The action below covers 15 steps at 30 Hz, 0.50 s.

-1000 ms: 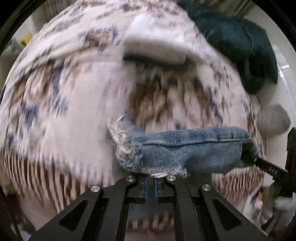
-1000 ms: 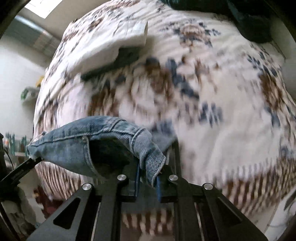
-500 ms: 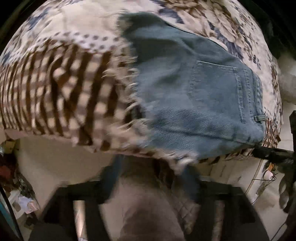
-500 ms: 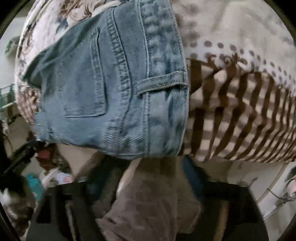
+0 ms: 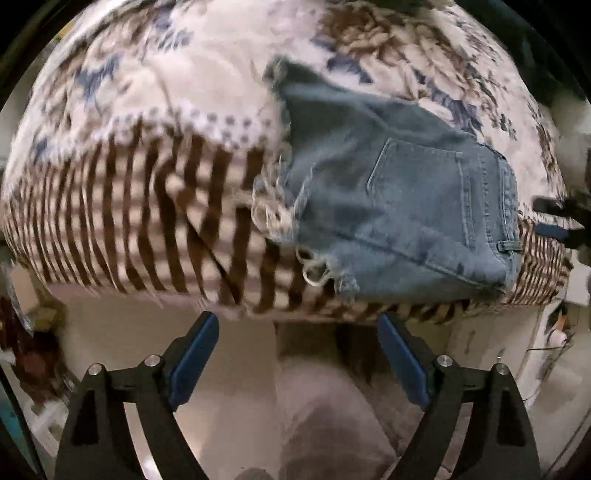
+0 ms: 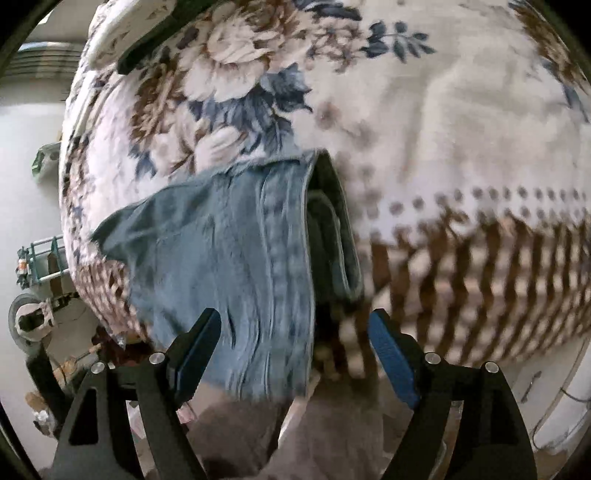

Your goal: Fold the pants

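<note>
The blue denim cut-off shorts lie folded on the bed's floral and brown-striped cover, close to its near edge, back pocket up and frayed hems to the left. In the right wrist view the shorts show their waistband, with the edge hanging slightly over the bed. My left gripper is open and empty, just off the bed edge below the shorts. My right gripper is open and empty, its jaws wide on either side of the waistband's near end, not touching it that I can tell.
The bed cover fills most of both views. A white pillow over a dark one lies at the far side. The person's brown-trousered leg is below the grippers. Clutter stands on the floor at left.
Both grippers held the shorts shut a second ago, laid them on the bed edge, then opened and drew back. The shorts now rest free on the cover.
</note>
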### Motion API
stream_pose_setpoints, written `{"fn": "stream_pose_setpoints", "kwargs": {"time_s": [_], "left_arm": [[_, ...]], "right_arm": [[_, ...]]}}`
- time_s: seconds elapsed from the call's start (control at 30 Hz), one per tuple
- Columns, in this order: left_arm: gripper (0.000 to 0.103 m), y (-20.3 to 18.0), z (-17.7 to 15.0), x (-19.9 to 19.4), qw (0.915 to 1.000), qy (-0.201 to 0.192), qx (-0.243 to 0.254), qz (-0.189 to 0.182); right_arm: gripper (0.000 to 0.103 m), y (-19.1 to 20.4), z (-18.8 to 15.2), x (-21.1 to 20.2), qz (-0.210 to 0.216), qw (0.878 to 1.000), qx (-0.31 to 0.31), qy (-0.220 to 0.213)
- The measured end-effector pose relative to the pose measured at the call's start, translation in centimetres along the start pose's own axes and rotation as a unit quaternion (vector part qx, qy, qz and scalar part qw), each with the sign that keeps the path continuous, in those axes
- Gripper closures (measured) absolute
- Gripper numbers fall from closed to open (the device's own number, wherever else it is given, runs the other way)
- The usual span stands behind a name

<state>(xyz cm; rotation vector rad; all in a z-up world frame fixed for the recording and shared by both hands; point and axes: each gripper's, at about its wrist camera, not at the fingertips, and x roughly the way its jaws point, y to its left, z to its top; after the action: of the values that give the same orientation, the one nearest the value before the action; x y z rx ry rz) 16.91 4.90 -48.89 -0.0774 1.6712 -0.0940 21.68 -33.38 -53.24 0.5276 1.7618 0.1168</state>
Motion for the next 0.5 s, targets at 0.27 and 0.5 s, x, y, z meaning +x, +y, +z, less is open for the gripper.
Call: {"fn": "stream_pose_setpoints", "kwargs": {"time_s": [0.27, 0.5], "left_arm": [[0.015, 2.5, 7.2, -1.0, 0.9921, -0.089, -0.082, -0.032], [0.015, 2.3, 18.4, 8.4, 0.9890, -0.010, -0.082, -0.123]], "right_arm": [[0.019, -0.8, 4.8, 8.2, 0.042, 0.998, 0.042, 0.009], [0.017, -0.1, 6.8, 9.8, 0.074, 0.997, 0.033, -0.006]]}}
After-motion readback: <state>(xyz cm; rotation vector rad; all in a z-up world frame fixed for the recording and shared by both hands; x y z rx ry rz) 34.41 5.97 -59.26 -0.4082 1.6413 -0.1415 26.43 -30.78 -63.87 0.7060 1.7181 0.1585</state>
